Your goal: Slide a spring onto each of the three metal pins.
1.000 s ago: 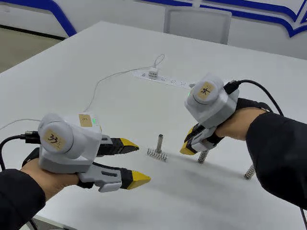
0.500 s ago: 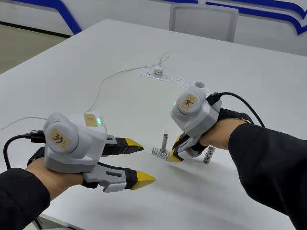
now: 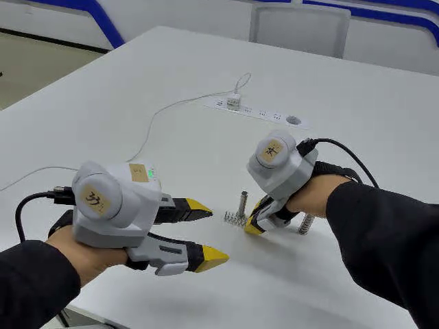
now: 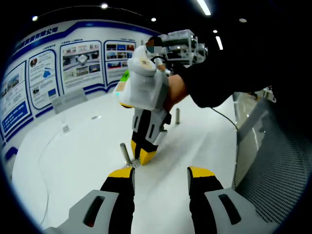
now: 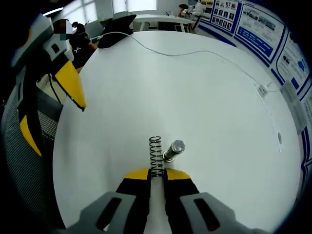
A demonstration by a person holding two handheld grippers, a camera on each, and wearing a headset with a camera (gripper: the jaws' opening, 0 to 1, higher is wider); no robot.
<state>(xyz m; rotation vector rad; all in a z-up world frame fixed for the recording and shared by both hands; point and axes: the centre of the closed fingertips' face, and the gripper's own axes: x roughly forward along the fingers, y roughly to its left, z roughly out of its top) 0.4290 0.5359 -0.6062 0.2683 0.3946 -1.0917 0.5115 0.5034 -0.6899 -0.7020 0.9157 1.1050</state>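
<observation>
1. The right gripper (image 5: pixel 156 171) has its jaws drawn narrow. They pinch the near end of a spring (image 5: pixel 155 153), which lies flat on the white table (image 5: pixel 195 87) and runs straight ahead of the tips.
2. Just right of that spring, ahead of the jaws, a bare metal pin (image 5: pixel 173 150) stands upright. Whether the coil touches its base cannot be told.
3. Behind the right gripper, close under the person's right hand (image 3: pixel 312 195), a second pin (image 3: pixel 306 223) stands upright with a spring around it.
4. The left gripper (image 3: pixel 210 231) hovers above the table off to the right gripper's left, jaws wide apart with nothing between them. Its yellow tips point toward the metal pin, and bare tabletop lies between them and it.
5. Farther out, beyond both grippers, a white power strip (image 3: pixel 257 112) lies flat, well apart from the pins. A thin white cable (image 3: pixel 164 110) trails from it toward the left edge.
6. A grey chair (image 3: pixel 298 27) stands at the table's far side.
</observation>
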